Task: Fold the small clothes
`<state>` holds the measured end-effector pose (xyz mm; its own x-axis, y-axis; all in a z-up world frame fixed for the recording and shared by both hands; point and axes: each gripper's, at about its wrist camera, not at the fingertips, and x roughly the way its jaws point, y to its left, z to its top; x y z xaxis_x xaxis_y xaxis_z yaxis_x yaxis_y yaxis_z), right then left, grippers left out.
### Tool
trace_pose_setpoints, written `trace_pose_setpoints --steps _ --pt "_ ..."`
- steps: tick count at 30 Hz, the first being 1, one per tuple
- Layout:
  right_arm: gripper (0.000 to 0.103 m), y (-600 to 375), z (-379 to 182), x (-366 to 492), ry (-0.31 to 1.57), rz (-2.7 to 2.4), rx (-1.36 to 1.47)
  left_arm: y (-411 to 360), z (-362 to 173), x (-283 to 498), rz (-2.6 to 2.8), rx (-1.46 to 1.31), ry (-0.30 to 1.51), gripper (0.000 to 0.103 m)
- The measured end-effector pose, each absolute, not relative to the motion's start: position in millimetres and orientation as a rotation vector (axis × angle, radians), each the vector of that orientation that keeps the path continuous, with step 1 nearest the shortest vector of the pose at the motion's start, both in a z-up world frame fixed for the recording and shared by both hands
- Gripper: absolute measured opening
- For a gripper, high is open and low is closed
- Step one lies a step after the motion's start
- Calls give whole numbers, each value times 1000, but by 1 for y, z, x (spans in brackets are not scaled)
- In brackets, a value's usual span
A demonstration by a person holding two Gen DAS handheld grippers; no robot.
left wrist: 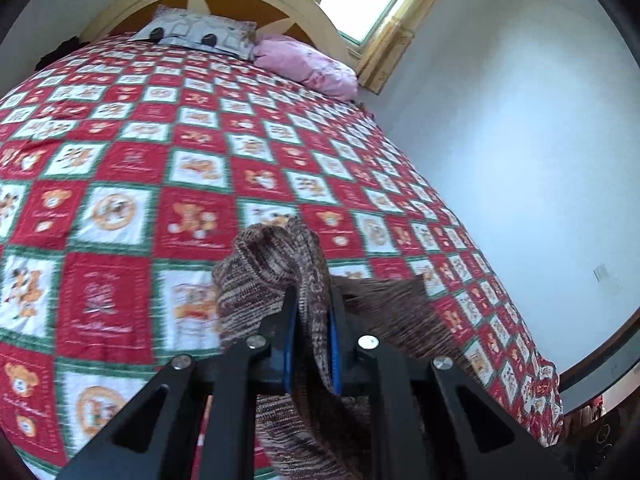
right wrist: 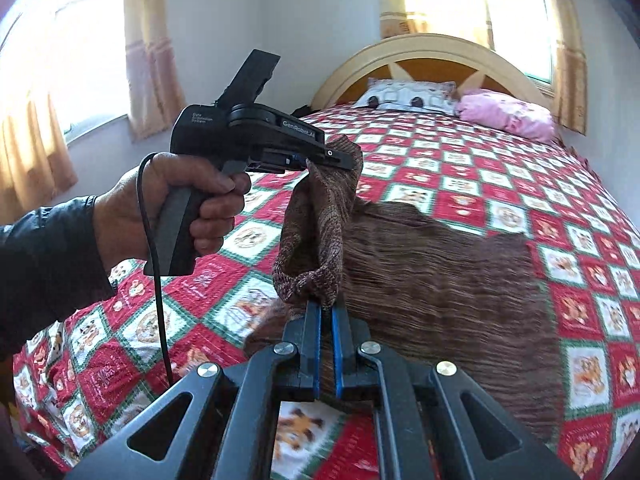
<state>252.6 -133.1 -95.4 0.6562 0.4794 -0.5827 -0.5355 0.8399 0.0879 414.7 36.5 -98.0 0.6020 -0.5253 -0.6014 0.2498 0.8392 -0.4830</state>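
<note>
Two claws on 1 brown knit garment [right wrist: 420, 264], part lifted off the bed [right wrist: 520, 184] near its foot edge.
Soft, light, floppy knit, prob. stretchy; grip at hem/edges. Left claw [right wrist: 340, 158] & right claw [right wrist: 326, 310] both nipped tight on its bunched end; rest drapes on bed.

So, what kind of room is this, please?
Most likely a home bedroom: a bed with a red patchwork quilt, two pillows against an arched wooden headboard, and curtained windows.
</note>
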Motion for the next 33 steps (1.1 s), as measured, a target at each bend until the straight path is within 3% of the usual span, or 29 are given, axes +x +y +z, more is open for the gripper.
trace_pose_setpoints --steps 13,27,31,33 --pt "4 -215 -100 251 655 458 20 -54 -95 430 -563 -297 843 14" --pt "4 -280 -139 259 763 384 206 -137 -132 451 -585 -185 959 14" --pt "4 -296 -149 264 785 353 265 -147 -132 451 -588 -169 956 18" --pt "4 -302 -157 266 798 342 298 -147 -123 447 -609 -181 932 26"
